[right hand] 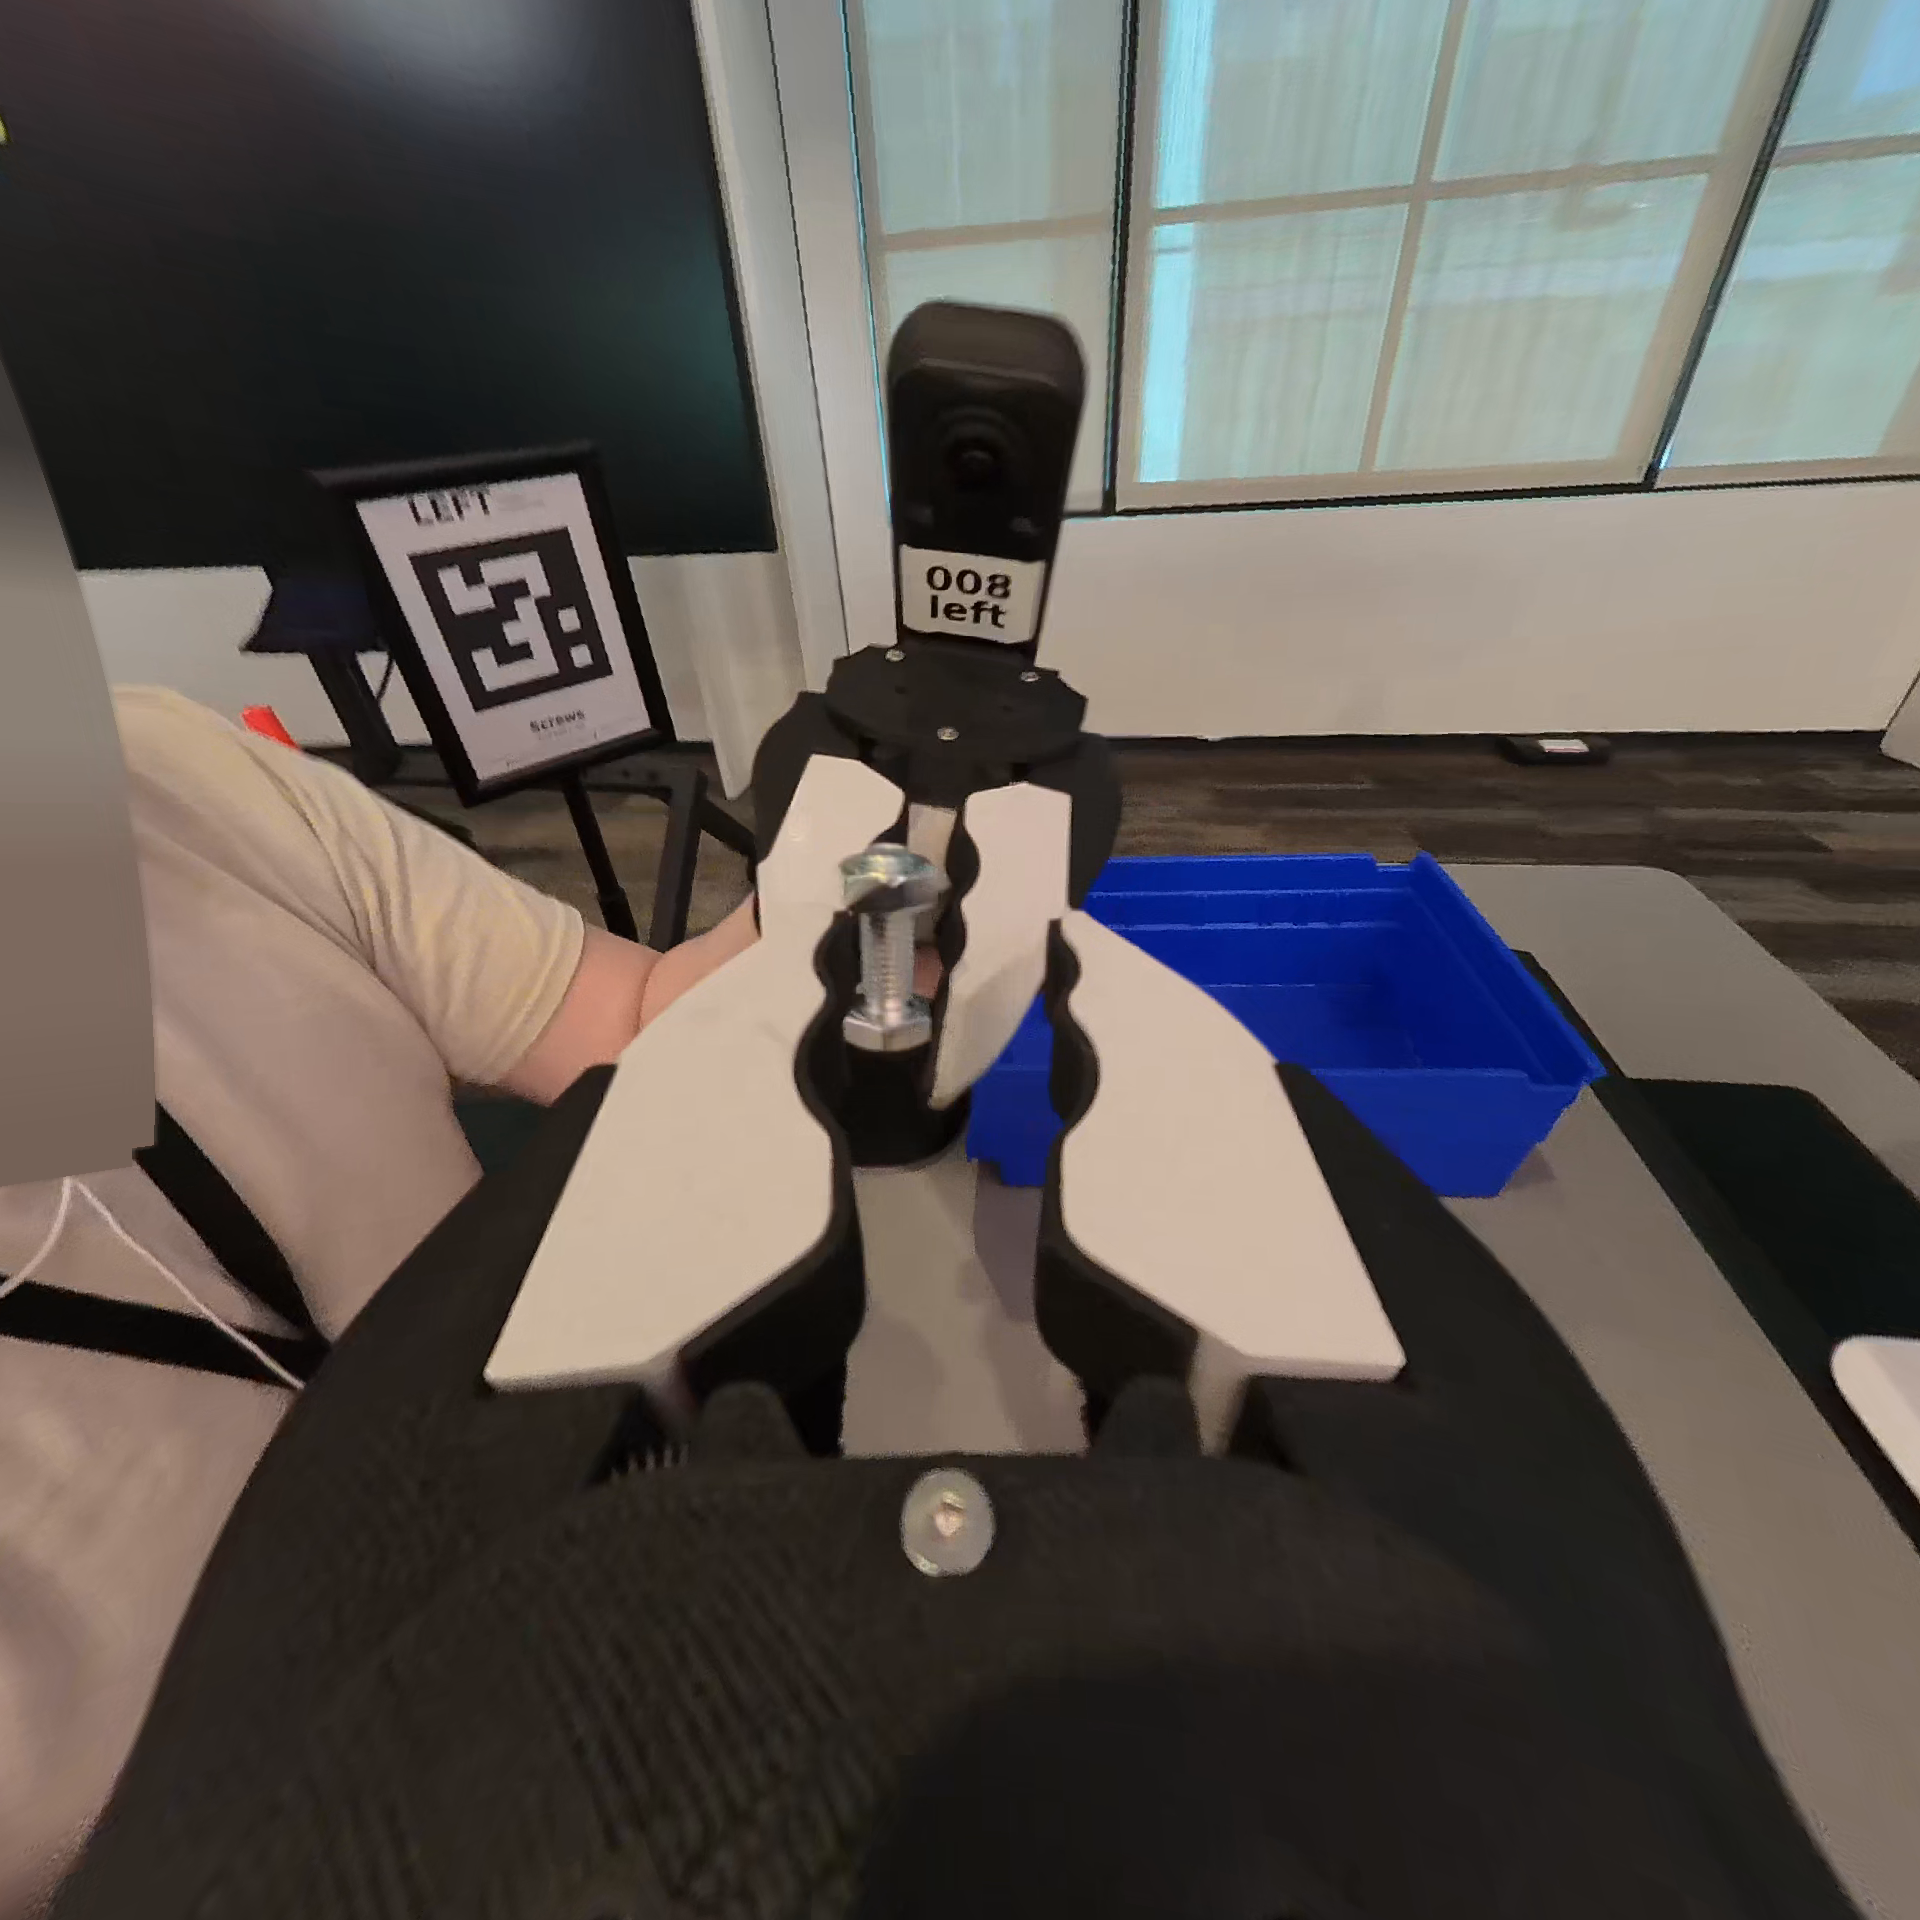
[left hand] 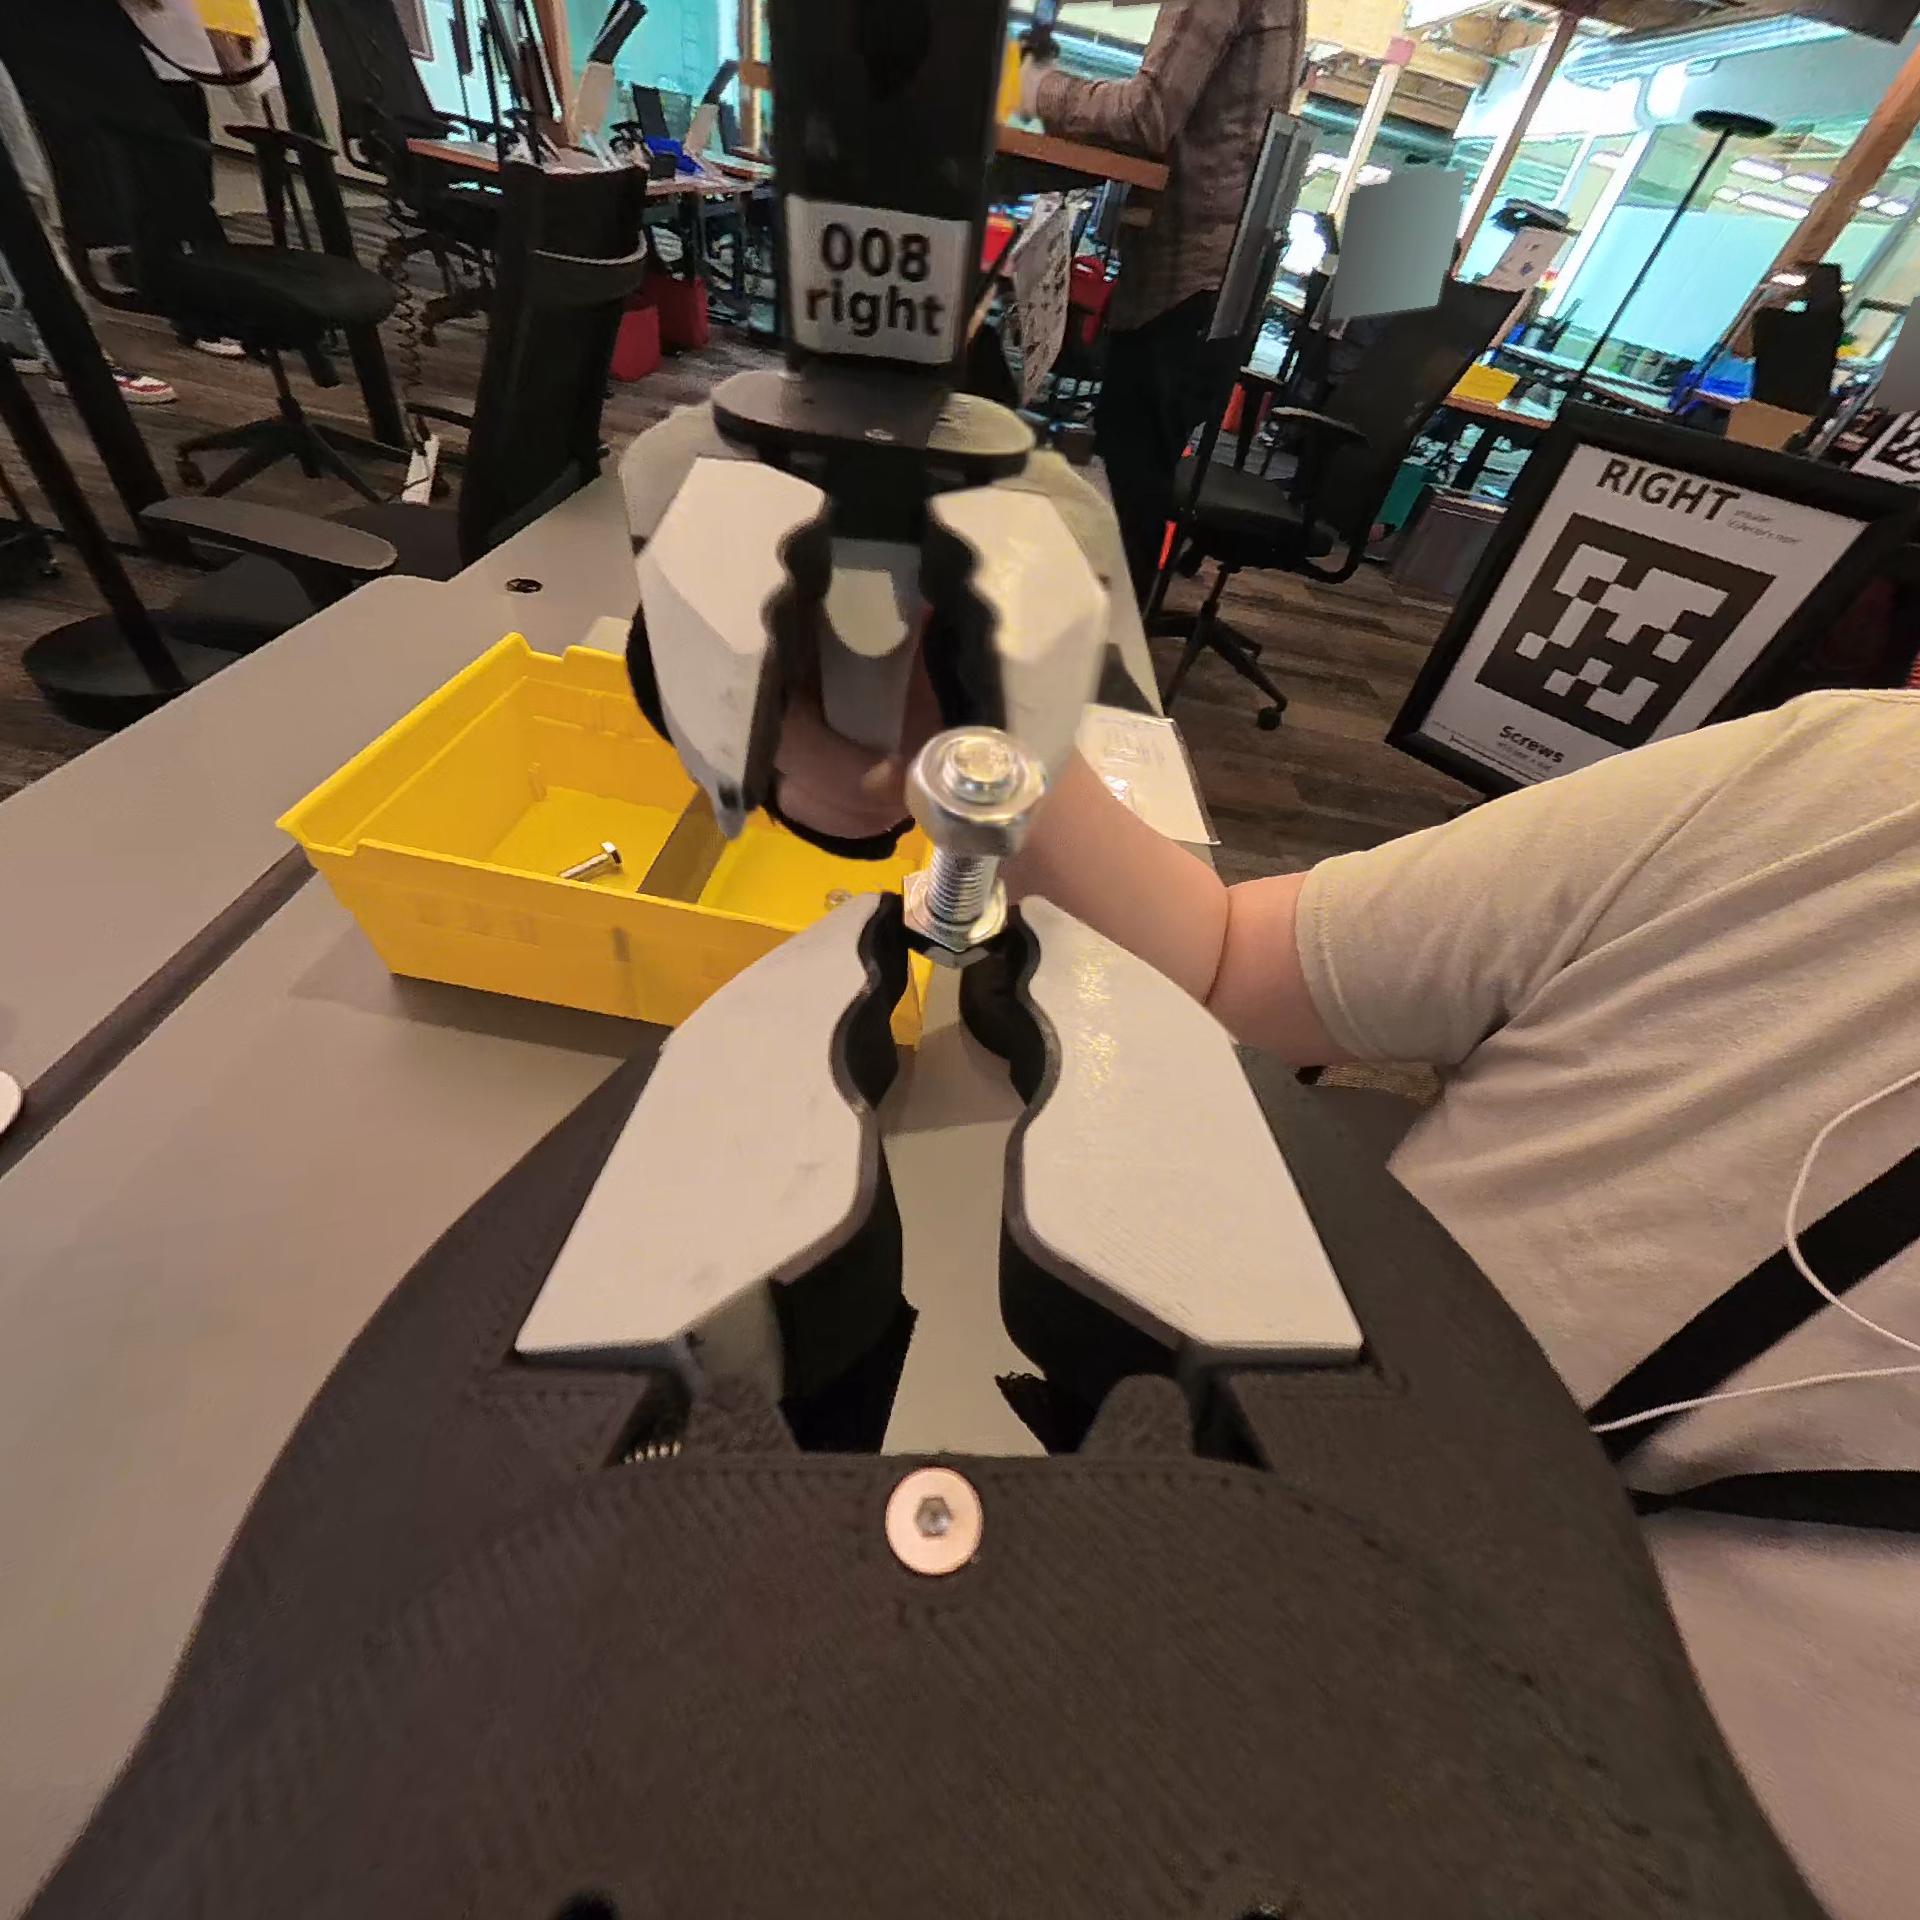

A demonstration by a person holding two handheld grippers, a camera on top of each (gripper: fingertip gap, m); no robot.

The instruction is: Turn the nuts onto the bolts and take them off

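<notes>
At centre frame, the left gripper (left hand: 951,925) clamped the hex bolt (left hand: 961,852) by its lower end, nut (left hand: 975,781) near the top; the right gripper (right hand: 935,997) stood apart around it. A loose bolt (left hand: 592,862) waited in the yellow bin (left hand: 468,914); unthreading seemingly remained.

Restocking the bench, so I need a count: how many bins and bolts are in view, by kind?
Plastic bins: 2 (yellow bin, blue bin)
Silver metal bolts: 2 (upright bolt in the left gripper, loose bolt in the yellow bin)
Total: 4
</notes>
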